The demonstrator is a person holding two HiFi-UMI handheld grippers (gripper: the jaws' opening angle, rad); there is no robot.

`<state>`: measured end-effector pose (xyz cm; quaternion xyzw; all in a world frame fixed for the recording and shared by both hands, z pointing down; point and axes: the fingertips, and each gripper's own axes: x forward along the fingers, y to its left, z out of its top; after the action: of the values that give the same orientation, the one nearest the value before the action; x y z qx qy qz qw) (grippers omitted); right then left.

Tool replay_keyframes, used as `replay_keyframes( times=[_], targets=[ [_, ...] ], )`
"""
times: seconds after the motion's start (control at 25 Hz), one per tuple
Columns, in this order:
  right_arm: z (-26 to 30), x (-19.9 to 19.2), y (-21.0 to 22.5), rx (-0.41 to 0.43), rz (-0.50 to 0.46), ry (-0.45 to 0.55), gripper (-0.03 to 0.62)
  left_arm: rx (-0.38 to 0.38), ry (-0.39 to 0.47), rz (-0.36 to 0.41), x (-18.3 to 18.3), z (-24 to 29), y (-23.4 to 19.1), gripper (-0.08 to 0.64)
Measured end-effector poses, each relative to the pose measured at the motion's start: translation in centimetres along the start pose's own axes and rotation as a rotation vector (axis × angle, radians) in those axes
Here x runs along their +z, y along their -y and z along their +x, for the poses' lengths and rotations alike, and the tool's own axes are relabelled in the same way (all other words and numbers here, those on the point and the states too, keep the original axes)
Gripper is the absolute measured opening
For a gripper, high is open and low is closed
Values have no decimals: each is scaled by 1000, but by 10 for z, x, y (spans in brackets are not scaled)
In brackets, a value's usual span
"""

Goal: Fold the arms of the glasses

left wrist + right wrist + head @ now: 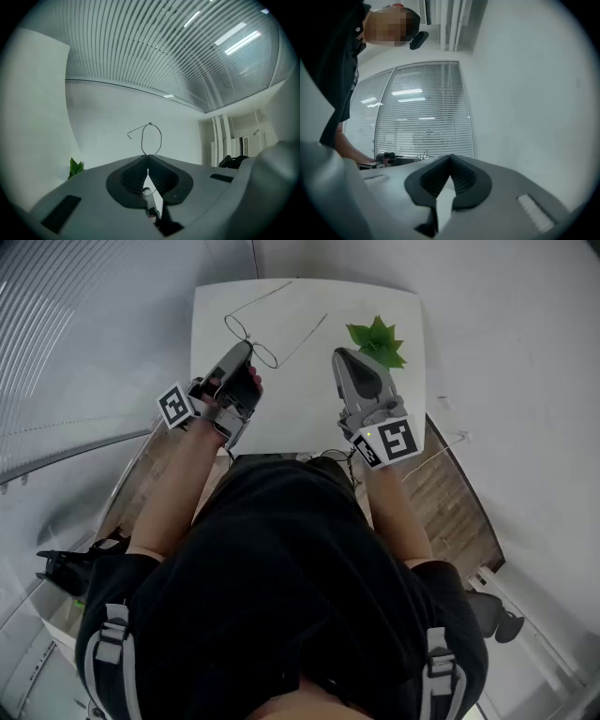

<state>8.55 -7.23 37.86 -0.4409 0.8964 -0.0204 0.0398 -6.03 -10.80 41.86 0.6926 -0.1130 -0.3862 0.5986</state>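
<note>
Thin wire-framed glasses (265, 355) lie with both arms spread on the white table (309, 399). One arm runs to the far edge, the other towards the middle. My left gripper (246, 349) is shut on the frame near the lenses. In the left gripper view a wire lens rim (151, 138) sticks up out of the closed jaws of the left gripper (148, 156). To the right of the glasses, my right gripper (339, 354) hovers over the table, apart from them. The right gripper (450, 157) has its jaws together with nothing between them.
A small green plant (378, 341) stands on the table just right of the right gripper. The table is small, with wooden floor (450, 502) beyond its right edge and a dark cable (333, 457) at its near edge. Window blinds (422, 112) fill the right gripper view.
</note>
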Motion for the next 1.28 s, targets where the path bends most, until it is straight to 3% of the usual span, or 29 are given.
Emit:
replay_keyframes(
  times=[0.68, 0.84, 1.28],
  targets=[
    [4, -5, 4, -7, 59, -24, 12, -17, 1, -7, -3, 0, 4, 14],
    [9, -7, 6, -14, 81, -36, 80, -36, 5, -9, -3, 1, 7, 14],
    [31, 0, 22, -58, 168, -33, 97, -95, 15, -19, -1, 3, 15, 14]
  ],
)
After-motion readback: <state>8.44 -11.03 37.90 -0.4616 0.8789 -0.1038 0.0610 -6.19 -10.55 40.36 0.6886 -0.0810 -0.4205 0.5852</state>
